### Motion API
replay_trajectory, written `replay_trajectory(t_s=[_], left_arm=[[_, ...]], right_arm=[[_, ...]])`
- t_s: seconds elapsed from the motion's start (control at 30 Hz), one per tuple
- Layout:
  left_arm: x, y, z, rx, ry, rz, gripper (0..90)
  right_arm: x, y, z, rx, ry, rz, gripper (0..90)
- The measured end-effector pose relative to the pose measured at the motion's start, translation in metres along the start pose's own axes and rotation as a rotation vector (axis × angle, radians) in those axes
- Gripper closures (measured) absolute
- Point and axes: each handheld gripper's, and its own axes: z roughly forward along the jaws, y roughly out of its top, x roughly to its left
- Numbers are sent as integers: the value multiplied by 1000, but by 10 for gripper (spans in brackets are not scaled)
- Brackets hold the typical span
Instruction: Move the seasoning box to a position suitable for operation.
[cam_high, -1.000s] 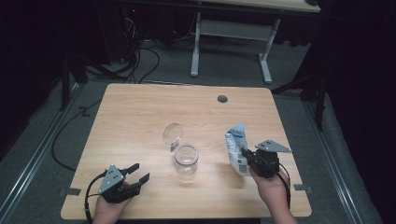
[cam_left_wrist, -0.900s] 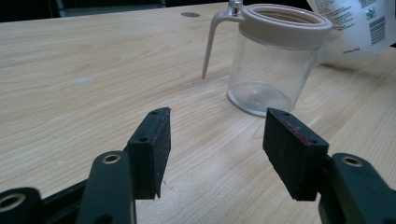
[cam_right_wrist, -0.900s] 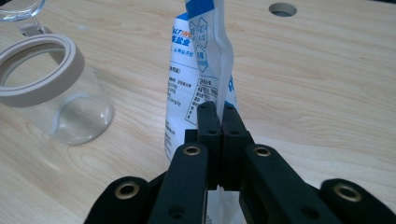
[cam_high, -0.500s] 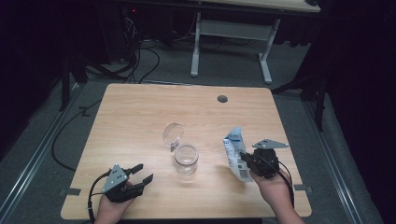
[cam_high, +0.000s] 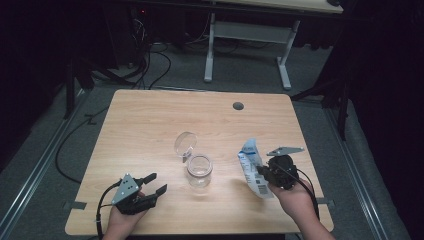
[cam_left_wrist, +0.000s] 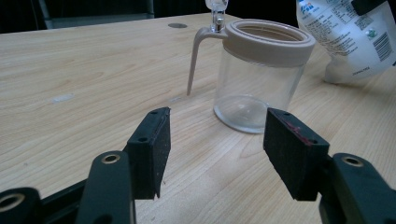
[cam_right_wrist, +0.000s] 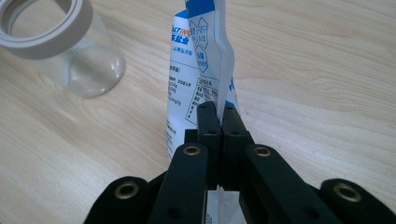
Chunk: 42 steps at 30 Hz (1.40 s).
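1. Packet (cam_high: 252, 167) of white plastic with blue print and a barcode stands tilted at the right side of the table (cam_high: 150, 120), its lower end near the front edge; in the right gripper view the same packet (cam_right_wrist: 196, 79) rises upright between the black jaws.
2. The right gripper (cam_high: 265, 172) has its jaws pressed together on the packet's edge, with only the thin film between the pads, as the right gripper view (cam_right_wrist: 218, 114) shows plainly. A hand (cam_high: 295, 200) holds it from the front edge of the table.
3. Just left of the packet stands a clear glass jar (cam_high: 199, 171) with a beige rim, upright and empty, its round hinged lid (cam_high: 185, 145) swung open and standing up behind it. Jar and packet are near each other but apart.
4. The left gripper (cam_high: 152, 184) rests low at the front left of the table, held by the other hand (cam_high: 122, 225). Its jaws stand wide apart with nothing between them; in the left gripper view (cam_left_wrist: 215, 140) they frame the jar (cam_left_wrist: 259, 79) ahead, well short of touching it.
5. A small dark round hole (cam_high: 238, 106) sits in the far part of the tabletop.
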Motion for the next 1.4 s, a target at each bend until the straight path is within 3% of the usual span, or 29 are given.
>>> replay_trajectory(t_s=[0.63,0.97,1.27,1.4], left_arm=[[-1,0,1,3,-8,5,420],[-2,0,0,2,-10,7,421],[-3,-1,-1,7,-12,19,422],[-2,-1,-1,6,-12,18,422]], right_arm=[[9,22,-3,213,11,-73,900],[12,35,-9,287,28,-69,900],[15,37,-2,404,32,-81,900],[14,40,-1,418,42,-83,900]])
